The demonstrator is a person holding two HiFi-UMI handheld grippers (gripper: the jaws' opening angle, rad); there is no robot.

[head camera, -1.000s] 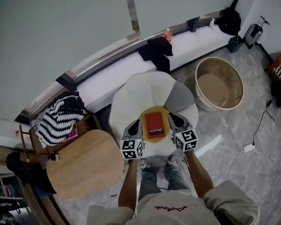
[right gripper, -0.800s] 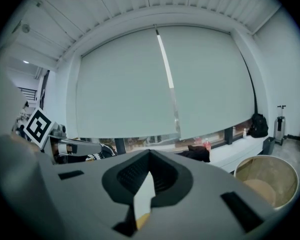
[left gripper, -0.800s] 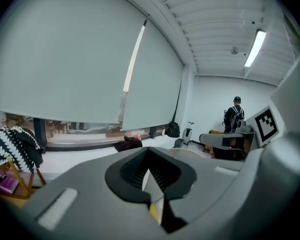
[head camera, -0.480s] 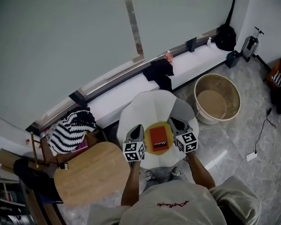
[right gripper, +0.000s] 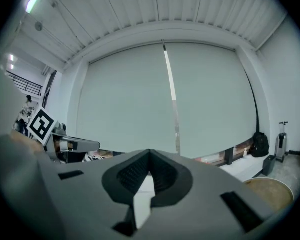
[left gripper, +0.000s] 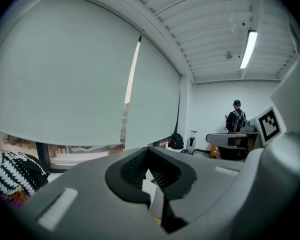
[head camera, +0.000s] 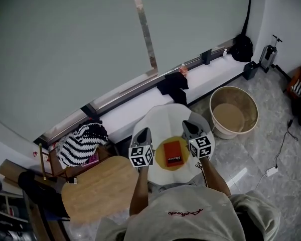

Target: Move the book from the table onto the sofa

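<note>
While both grippers were held out level above the seat, the head view recorded the book [head camera: 174, 153], a red volume with pale lettering, lying flat on a round yellow cushion [head camera: 161, 155] at the centre of the frame. That cushion rested on the white sofa [head camera: 160, 118], a rounded, petal-backed seat. The left gripper [head camera: 144, 131] stood just left of the book and the right gripper [head camera: 186, 123] just right of it, each apart from the book and touching neither it nor the cushion.

In the left gripper view the jaws were clenched together, with nothing between them; only a sliver of white and yellow surface showed past the tips. In the right gripper view the jaws were likewise pressed together and empty, with pale surface visible beyond them.

The table [head camera: 98, 187], a round wooden top, occupied the lower left of the head view, beside the sofa and well apart from the book. A black-and-white striped bundle [head camera: 80, 138] sat at the left, above the table. A round beige tub [head camera: 235, 115] stood on the marbled floor [head camera: 271, 134] at the right of the sofa. A dark garment [head camera: 173, 84] hung over the white window ledge [head camera: 213, 74] behind the sofa. A standing person with a backpack [left gripper: 236, 119] appeared at the far right of the left gripper view.
</note>
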